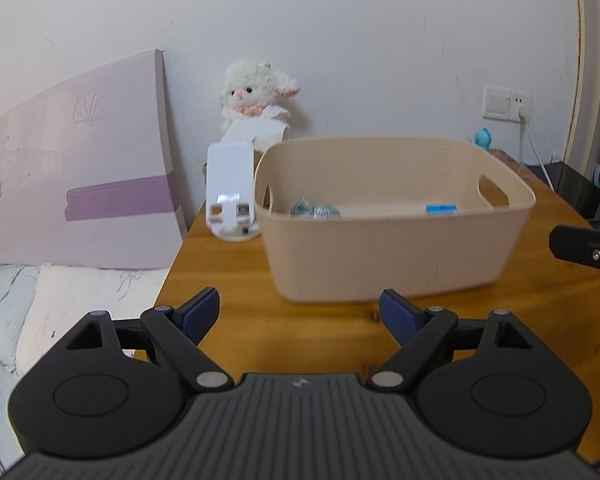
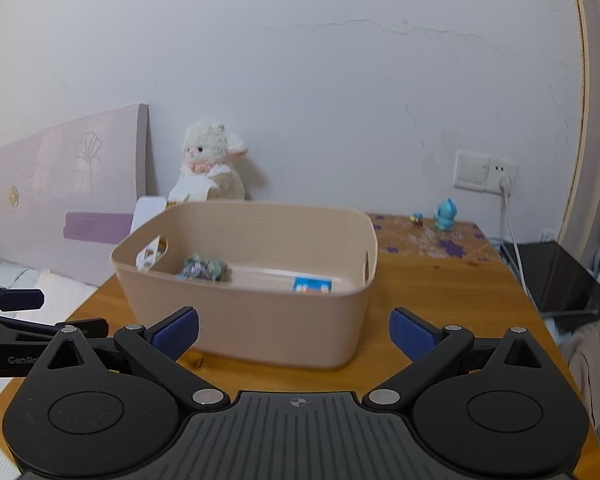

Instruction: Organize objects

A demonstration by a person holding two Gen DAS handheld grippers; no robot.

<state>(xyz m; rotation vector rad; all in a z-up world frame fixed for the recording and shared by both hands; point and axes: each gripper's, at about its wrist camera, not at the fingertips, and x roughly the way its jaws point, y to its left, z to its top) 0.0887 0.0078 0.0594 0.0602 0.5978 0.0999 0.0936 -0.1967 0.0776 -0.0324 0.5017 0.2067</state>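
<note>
Centrally, the wooden table [image 2: 440, 304] carries the beige bin [image 2: 244, 312], which fills mid-frame in both views. Inside it lie a crumpled wrapper [image 2: 204, 268] at left and a blue packet [image 2: 312, 285] at right. Both the left gripper [image 1: 300, 314] and right gripper [image 2: 294, 334] hang released and empty at the bottom; reaching in carelessly could shove the light bin.

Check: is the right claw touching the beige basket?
Apart. In the right wrist view the right claw is open and empty, and bare wooden table shows between its fingertips and the beige basket.
</note>
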